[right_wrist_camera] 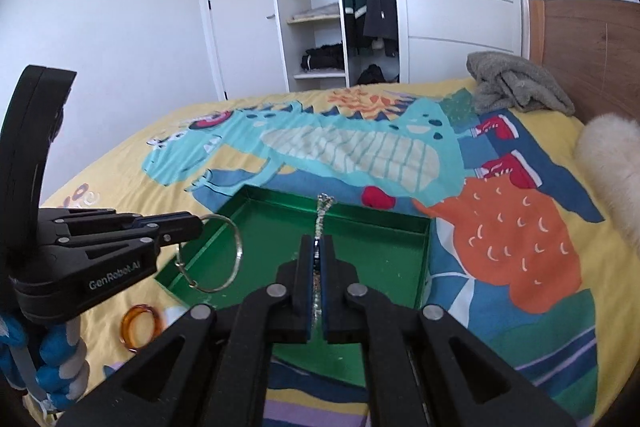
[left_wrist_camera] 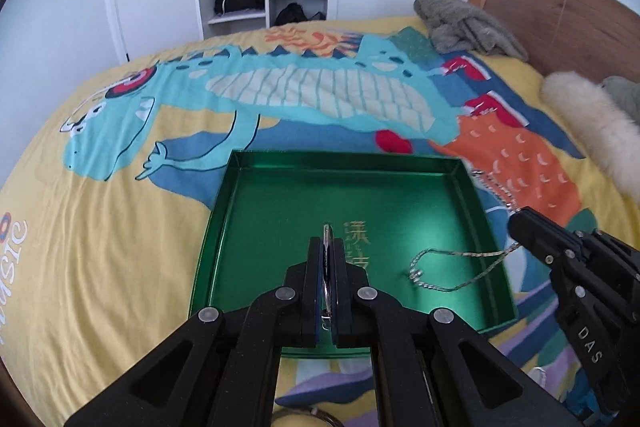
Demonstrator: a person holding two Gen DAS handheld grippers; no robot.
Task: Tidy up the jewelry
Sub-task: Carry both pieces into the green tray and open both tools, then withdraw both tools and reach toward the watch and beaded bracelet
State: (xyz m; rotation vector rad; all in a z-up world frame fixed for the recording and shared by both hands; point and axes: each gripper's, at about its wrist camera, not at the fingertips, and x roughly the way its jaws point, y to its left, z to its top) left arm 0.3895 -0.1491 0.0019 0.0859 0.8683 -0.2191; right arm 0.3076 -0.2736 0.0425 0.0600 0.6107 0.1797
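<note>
- The bed with a yellow cover printed with a large turquoise dinosaur [left_wrist_camera: 280, 87] fills the middle of both views; a white wardrobe with open shelves and hanging dark coats [right_wrist_camera: 340, 7] stands at the top centre
- A crumpled grey cloth [left_wrist_camera: 464, 23] and a cream fluffy cushion [left_wrist_camera: 588, 123] lie by the brown wooden headboard [left_wrist_camera: 560, 7] at the upper right
- A shallow square green metal tray [left_wrist_camera: 280, 227] sits on the cover at lower centre of the left wrist view
- The left gripper [left_wrist_camera: 329, 247], jaws pressed narrow, pinches a thin silver wire bangle [right_wrist_camera: 224, 255], which hangs over the tray's left edge in the right wrist view
- The right gripper [right_wrist_camera: 317, 247], jaws likewise narrow, clamps a fine silver chain [left_wrist_camera: 452, 267]; in the left wrist view the chain trails from its tip at the right down into the tray, its free end lying on the tray floor
- A small amber translucent ring-shaped bangle [right_wrist_camera: 141, 325] lies on the cover at lower left of the right wrist view, outside the tray
</note>
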